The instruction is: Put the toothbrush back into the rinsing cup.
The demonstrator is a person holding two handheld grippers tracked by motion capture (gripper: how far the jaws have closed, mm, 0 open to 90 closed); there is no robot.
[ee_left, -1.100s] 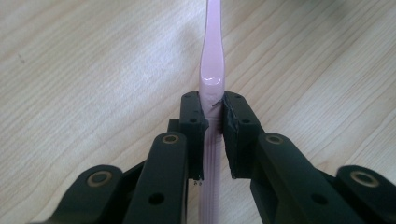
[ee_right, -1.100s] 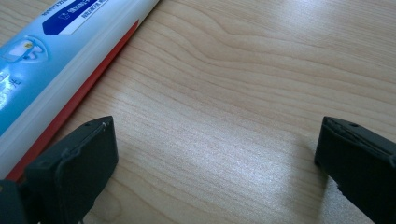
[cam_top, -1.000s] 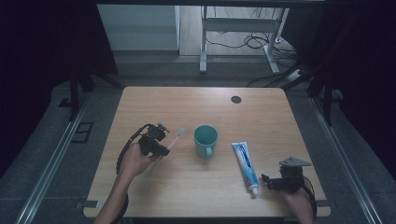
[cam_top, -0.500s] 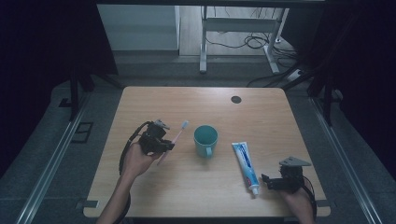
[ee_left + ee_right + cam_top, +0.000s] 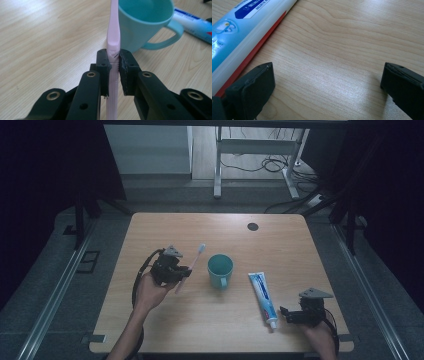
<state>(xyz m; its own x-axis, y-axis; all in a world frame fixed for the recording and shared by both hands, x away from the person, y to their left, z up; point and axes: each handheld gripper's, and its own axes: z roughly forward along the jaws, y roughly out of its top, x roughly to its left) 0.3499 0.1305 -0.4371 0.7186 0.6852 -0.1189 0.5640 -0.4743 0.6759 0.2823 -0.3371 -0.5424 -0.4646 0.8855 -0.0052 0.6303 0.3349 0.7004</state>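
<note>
A pink toothbrush (image 5: 190,265) is lifted off the table, its handle clamped in my left gripper (image 5: 184,271) and its head pointing up and away, tilted toward the teal mug (image 5: 220,270). In the left gripper view the pink toothbrush (image 5: 113,37) stands between the shut jaws, with the teal mug (image 5: 147,22) just behind it. A blue and white toothpaste tube (image 5: 263,298) lies flat to the right of the mug. My right gripper (image 5: 286,316) rests open near the table's front right, beside the tube's cap end. The toothpaste tube (image 5: 244,27) runs past its left jaw.
The wooden table (image 5: 280,245) has a small dark round grommet (image 5: 253,226) near its far right. Beyond the far edge are a desk's metal legs and cables on the floor. Dark curtains close in both sides.
My left gripper has lifted the toothbrush and carried it to the right, closer to the mug. The right gripper has stayed where it was.
</note>
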